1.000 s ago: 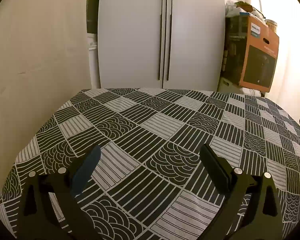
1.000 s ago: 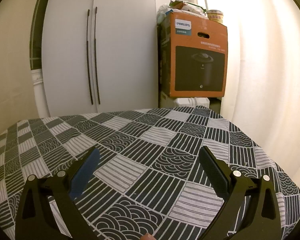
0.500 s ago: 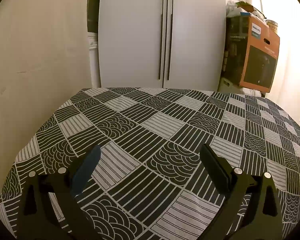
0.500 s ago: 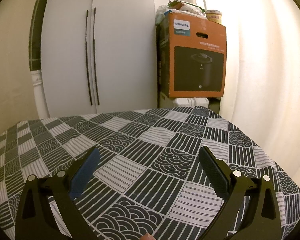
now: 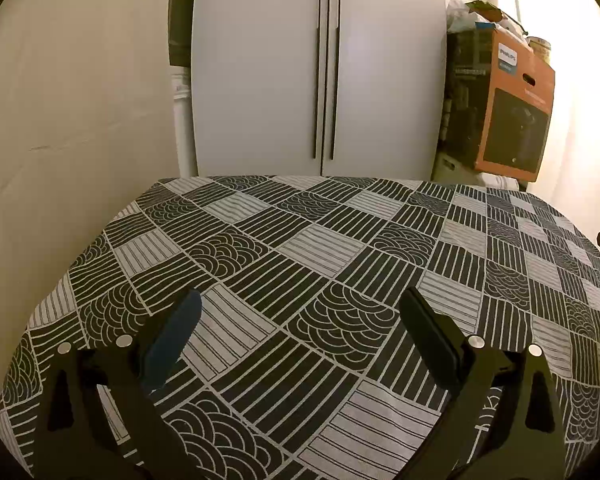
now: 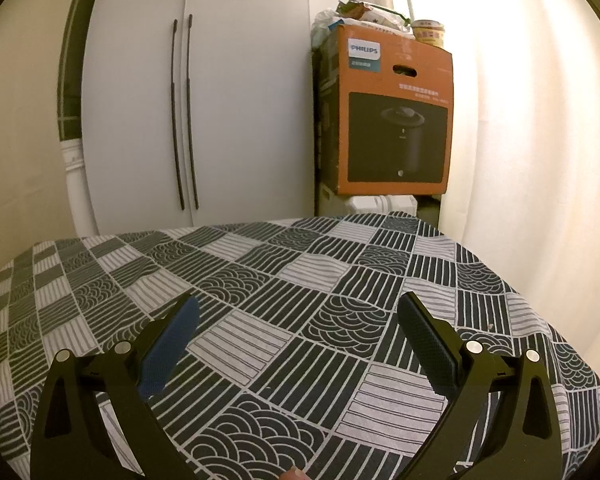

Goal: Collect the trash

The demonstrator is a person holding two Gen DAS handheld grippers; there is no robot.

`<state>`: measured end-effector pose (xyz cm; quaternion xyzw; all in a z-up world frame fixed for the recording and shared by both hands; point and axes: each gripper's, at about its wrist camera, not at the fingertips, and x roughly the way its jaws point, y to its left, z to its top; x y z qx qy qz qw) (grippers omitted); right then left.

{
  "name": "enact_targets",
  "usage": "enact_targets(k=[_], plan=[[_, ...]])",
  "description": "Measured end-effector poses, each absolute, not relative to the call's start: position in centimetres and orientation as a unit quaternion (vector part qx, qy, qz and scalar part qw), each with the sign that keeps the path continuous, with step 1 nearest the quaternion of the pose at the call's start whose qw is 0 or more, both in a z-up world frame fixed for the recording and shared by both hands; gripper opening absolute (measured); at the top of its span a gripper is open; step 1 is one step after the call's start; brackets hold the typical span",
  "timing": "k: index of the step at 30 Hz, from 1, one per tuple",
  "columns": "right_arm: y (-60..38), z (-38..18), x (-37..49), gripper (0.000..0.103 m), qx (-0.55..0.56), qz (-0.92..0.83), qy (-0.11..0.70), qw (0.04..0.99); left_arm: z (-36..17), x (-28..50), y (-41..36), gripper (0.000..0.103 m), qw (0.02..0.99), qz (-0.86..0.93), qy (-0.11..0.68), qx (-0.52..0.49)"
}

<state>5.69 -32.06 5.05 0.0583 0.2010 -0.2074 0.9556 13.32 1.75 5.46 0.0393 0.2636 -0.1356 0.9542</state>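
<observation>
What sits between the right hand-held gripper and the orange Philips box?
Only bare patterned tablecloth lies between the right hand-held gripper and the Philips box, as the right wrist view shows.

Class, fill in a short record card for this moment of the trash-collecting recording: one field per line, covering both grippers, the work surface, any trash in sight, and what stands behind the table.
Left gripper: open, holding nothing, above the cloth
Right gripper: open, holding nothing, above the cloth
Surface: table under a black-and-white patterned tablecloth
Trash on table: none visible in either view
Behind table: white two-door cabinet with long dark handles
Beside cabinet: orange Philips box with bags and a small tub on top
Far right: pale curtain
</observation>
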Motion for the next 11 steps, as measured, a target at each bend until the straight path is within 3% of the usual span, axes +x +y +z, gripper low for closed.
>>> enact_targets(k=[11], plan=[[-32.10,4.90,5.95,0.095,0.059,-0.218,0.209,0.952,5.26,13.56,2.06,0.097,0.953,-0.131,0.271,0.033]])
